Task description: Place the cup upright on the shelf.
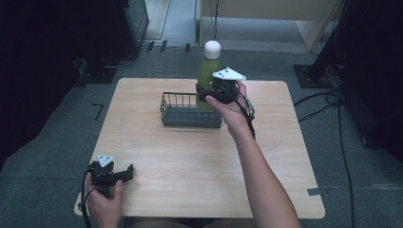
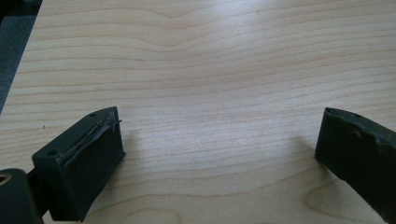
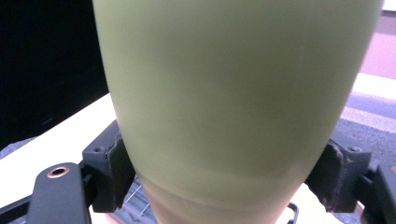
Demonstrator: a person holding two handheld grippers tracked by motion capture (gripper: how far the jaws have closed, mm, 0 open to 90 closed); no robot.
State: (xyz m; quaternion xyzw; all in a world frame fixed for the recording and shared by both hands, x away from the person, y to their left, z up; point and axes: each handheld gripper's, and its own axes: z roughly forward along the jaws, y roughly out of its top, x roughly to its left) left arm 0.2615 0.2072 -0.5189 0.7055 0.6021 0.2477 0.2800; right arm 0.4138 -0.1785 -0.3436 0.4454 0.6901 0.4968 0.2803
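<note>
Table: the table [image 1: 190, 161] is light wood with soft wavy lines in it and round corners. Most of its top is bare.
Floor: the floor [image 1: 43, 142] around the table is grey carpet. Black cables [image 1: 328, 102] lie on it just past the table's right edge.
Room: the room is dark to the left of the table and to its right. Behind the table there is a pale strip of floor and a light wooden board [image 1: 271, 9].
Basket: a dark wire basket [image 1: 190, 110] sits on the table, near its far edge.
Bottle: the green bottle [image 1: 209, 71] has a white round cap. It stands upright at the basket's right end, with its bottom down by the wires. I cannot tell if it rests on the basket floor or hangs a bit above it.
Right gripper: the right gripper [image 1: 216, 89] is at the basket's right end. Its fingers [image 3: 109, 165] press on both sides of the bottle [image 3: 233, 107] and grip it tight.
Left gripper: the left gripper [image 1: 124, 174] lies low on the table, well away from the basket, near the table's front left corner. Its fingers [image 2: 88, 158] are spread wide apart with bare wood between them.
</note>
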